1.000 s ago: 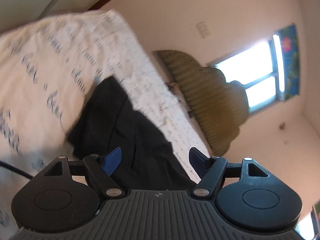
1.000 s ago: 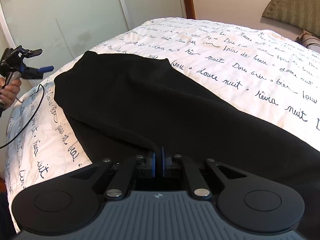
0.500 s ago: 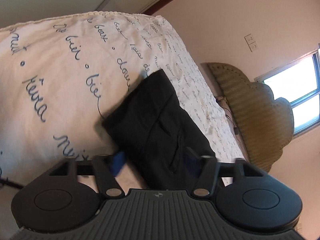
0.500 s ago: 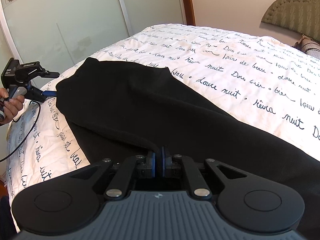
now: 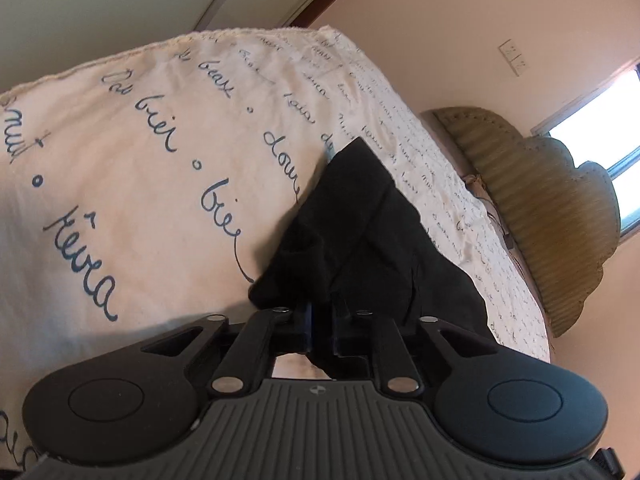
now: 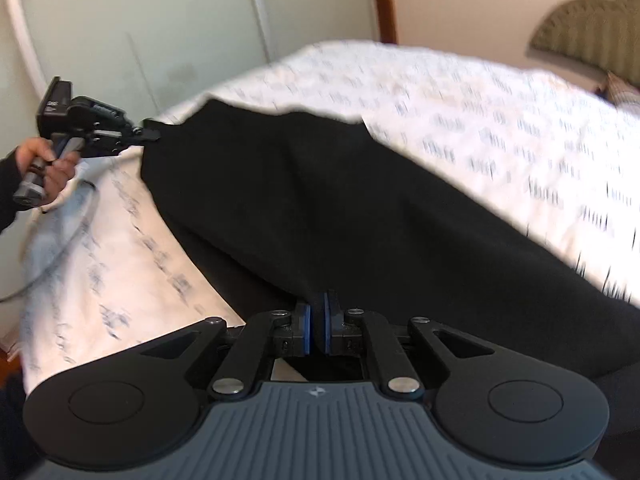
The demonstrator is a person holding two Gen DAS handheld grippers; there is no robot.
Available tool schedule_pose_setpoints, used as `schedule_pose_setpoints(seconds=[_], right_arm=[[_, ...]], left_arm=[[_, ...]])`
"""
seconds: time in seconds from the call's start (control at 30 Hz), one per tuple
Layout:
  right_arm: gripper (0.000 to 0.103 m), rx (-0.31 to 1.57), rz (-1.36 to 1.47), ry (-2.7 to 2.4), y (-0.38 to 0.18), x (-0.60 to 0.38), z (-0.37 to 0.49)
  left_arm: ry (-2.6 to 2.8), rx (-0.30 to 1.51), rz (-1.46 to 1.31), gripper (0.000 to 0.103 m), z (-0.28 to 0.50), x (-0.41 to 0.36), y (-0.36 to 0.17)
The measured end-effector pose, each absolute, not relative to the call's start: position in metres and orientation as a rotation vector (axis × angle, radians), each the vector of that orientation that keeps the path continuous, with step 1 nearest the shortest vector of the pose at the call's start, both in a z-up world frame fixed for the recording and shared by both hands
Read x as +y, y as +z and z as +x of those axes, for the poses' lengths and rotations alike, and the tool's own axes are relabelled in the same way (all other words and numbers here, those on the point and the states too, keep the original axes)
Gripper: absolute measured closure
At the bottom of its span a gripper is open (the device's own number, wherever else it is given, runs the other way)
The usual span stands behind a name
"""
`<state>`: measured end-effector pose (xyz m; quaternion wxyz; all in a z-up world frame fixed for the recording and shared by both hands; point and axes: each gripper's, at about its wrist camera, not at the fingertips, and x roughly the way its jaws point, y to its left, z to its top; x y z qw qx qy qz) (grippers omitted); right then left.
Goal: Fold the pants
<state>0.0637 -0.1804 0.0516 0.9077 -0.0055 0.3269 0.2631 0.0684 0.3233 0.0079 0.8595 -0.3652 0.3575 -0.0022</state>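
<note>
Right wrist view shows me the black pants [image 6: 360, 216] spread limp on the bed [image 6: 500, 120], my right gripper [image 6: 318, 328] clenched on one edge, my left gripper [image 6: 150, 135] closing on a far corner; soft and light, best held at the edges.

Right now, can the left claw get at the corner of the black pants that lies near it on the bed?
Probably yes: nothing blocks it. The left claw is already at the corner of the black pants, its jaws closing with the cloth between them. The right claw grips another edge and does not cross its way.
</note>
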Motion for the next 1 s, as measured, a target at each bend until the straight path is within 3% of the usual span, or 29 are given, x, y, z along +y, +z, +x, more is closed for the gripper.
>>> schedule_pose_setpoints(seconds=[0.13,0.2,0.3,0.33,0.37,0.43,0.63,0.77,1.0], right_arm=[[0.095,0.641,0.041,0.498,0.047,-0.18,0.066],[0.092,0.627,0.12,0.478,0.047,-0.19,0.061],[0.079,0.544,0.306,0.428,0.055,-0.225,0.036],[0.07,0.506,0.386,0.408,0.057,-0.244,0.025],[0.055,0.472,0.471,0.378,0.058,-0.267,0.015],[0.033,0.421,0.636,0.266,0.058,-0.317,-0.001],[0.033,0.411,0.835,-0.007,0.061,-0.409,-0.017],[0.033,0.447,0.981,0.097,0.054,-0.411,0.002],[0.033,0.597,0.936,0.101,0.048,-0.403,0.054]], left_arm=[[-0.045,0.713,-0.672,0.067,0.053,0.308,0.026],[-0.054,0.706,-0.549,0.063,0.041,0.288,0.043],[-0.14,0.634,-0.363,0.053,0.016,0.247,0.072],[-0.179,0.611,-0.309,0.045,0.01,0.231,0.079],[-0.219,0.588,-0.258,0.04,0.007,0.214,0.085],[-0.315,0.551,-0.182,0.034,0.007,0.174,0.092],[-0.707,0.583,-0.22,0.033,0.034,0.047,0.074],[-0.8,0.648,-0.17,0.033,0.066,-0.042,0.048],[-0.851,0.733,0.017,0.032,0.084,-0.153,0.0]])
